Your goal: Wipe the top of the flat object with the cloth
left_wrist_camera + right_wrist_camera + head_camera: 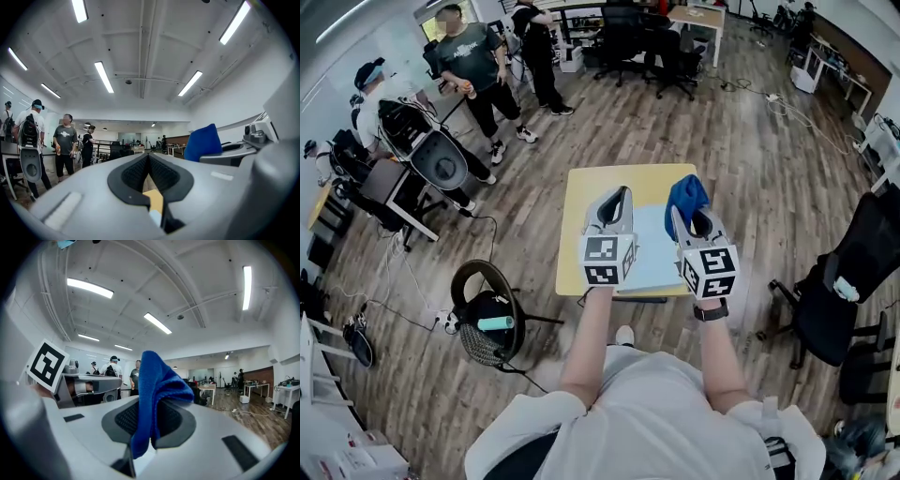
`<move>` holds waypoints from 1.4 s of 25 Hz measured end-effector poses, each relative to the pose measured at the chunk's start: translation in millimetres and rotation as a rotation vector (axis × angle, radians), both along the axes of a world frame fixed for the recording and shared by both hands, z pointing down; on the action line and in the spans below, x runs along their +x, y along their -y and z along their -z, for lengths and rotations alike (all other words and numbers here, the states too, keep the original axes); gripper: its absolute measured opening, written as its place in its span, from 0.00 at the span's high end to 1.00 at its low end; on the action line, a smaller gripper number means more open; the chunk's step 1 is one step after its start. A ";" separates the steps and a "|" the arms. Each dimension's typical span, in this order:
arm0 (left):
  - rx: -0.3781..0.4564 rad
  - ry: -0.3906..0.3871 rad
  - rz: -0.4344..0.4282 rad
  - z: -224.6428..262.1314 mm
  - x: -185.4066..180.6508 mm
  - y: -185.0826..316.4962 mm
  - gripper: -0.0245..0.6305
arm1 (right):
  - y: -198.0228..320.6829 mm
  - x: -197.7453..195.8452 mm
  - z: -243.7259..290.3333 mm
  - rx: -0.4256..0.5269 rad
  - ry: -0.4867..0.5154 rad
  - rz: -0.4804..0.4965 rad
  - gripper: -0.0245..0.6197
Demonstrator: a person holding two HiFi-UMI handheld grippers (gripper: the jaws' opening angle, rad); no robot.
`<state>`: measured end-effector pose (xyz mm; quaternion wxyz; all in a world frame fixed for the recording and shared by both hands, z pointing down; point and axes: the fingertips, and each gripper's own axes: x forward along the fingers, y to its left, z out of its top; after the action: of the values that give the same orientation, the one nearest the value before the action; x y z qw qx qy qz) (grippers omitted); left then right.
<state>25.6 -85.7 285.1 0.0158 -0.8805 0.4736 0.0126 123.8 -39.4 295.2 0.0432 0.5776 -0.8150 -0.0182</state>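
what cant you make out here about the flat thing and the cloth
- Flat object: in the head view, the left gripper and right gripper cover its side edges. Any dirt on it is too small to see.
- Cloth: in the head view, its lower part is hidden behind the right gripper.

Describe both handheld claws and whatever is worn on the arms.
The left claw and right claw are matching light grey shells, tapering forward, with black ribbed pads lining the jaws. Each carries a white cube with black square markers: the left cube, the right cube. The person wears a white short-sleeved shirt and a black watch on the right wrist.
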 end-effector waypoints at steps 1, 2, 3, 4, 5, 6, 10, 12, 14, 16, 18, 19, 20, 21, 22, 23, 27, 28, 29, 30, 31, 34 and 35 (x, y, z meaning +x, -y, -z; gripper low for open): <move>-0.004 -0.002 -0.001 -2.2 -6.0 12.7 0.95 | 13.8 -4.9 -1.5 -0.004 -0.001 -0.004 0.87; -0.013 -0.004 -0.001 -6.0 -13.0 25.3 0.95 | 27.3 -9.7 -4.0 -0.009 -0.001 -0.008 0.87; -0.024 -0.006 -0.001 -11.3 -20.3 37.7 0.95 | 40.3 -14.4 -7.1 -0.015 -0.001 -0.012 0.87; -0.038 -0.007 -0.002 -17.6 -27.2 49.8 0.95 | 52.7 -18.9 -10.8 -0.021 -0.002 -0.017 0.87; -0.051 -0.006 -0.005 -24.3 -33.3 60.9 0.95 | 63.9 -23.0 -15.1 -0.028 -0.003 -0.023 0.87; -0.062 -0.005 -0.006 -30.9 -38.8 71.1 0.95 | 73.9 -26.8 -20.2 -0.036 -0.003 -0.030 0.87; -0.072 -0.035 0.037 -47.3 -63.5 109.8 0.95 | 110.0 -43.6 -43.0 -0.088 0.004 -0.027 0.87; -0.087 -0.041 0.041 -54.3 -66.6 126.7 0.95 | 125.6 -47.8 -51.8 -0.114 0.007 -0.012 0.87; -0.107 -0.038 0.039 -64.1 -63.0 138.5 0.95 | 136.7 -44.7 -62.7 -0.140 0.012 -0.002 0.87; -0.121 -0.038 0.041 -74.9 -60.1 147.9 0.95 | 147.0 -41.5 -74.5 -0.161 0.011 0.014 0.87; -0.133 -0.042 0.050 -86.9 -60.6 157.1 0.95 | 158.3 -41.2 -87.0 -0.178 0.015 0.038 0.87; -0.142 -0.043 0.056 -93.4 -61.0 161.6 0.95 | 164.4 -41.1 -93.4 -0.187 0.019 0.050 0.87; -0.151 -0.041 0.061 -99.9 -60.5 165.5 0.95 | 170.6 -40.7 -100.3 -0.196 0.023 0.061 0.87; -0.157 -0.036 0.061 -105.9 -59.0 168.9 0.95 | 177.2 -40.1 -107.6 -0.207 0.026 0.072 0.87; -0.160 -0.033 0.060 -110.8 -57.3 172.4 0.95 | 184.5 -40.1 -115.3 -0.220 0.026 0.083 0.87; -0.162 -0.035 0.062 -114.5 -56.8 176.4 0.95 | 192.7 -41.7 -122.8 -0.233 0.023 0.096 0.87; -0.158 -0.050 0.118 -123.2 -70.9 183.7 0.95 | 218.2 -67.1 -153.8 -0.293 0.023 0.161 0.87; -0.156 -0.046 0.128 -126.3 -74.4 184.0 0.95 | 222.8 -75.0 -161.9 -0.306 0.027 0.179 0.87; -0.157 -0.040 0.136 -130.2 -77.6 185.1 0.95 | 227.6 -82.6 -170.2 -0.319 0.032 0.197 0.87; -0.162 -0.034 0.144 -134.6 -81.2 187.0 0.95 | 232.9 -90.0 -178.8 -0.332 0.038 0.213 0.87; -0.172 -0.028 0.153 -139.5 -85.6 189.0 0.95 | 237.9 -97.2 -187.8 -0.345 0.047 0.229 0.87; -0.227 -0.006 0.185 -156.5 -99.1 191.1 0.95 | 247.3 -117.0 -219.5 -0.406 0.082 0.266 0.87; -0.242 -0.002 0.189 -161.3 -102.1 193.4 0.95 | 251.6 -121.8 -230.6 -0.428 0.084 0.271 0.87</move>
<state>-76.5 -279.1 446.5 -0.0897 -0.8275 0.5525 -0.0453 2.0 -291.0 525.8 0.1277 0.4412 -0.8712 0.1734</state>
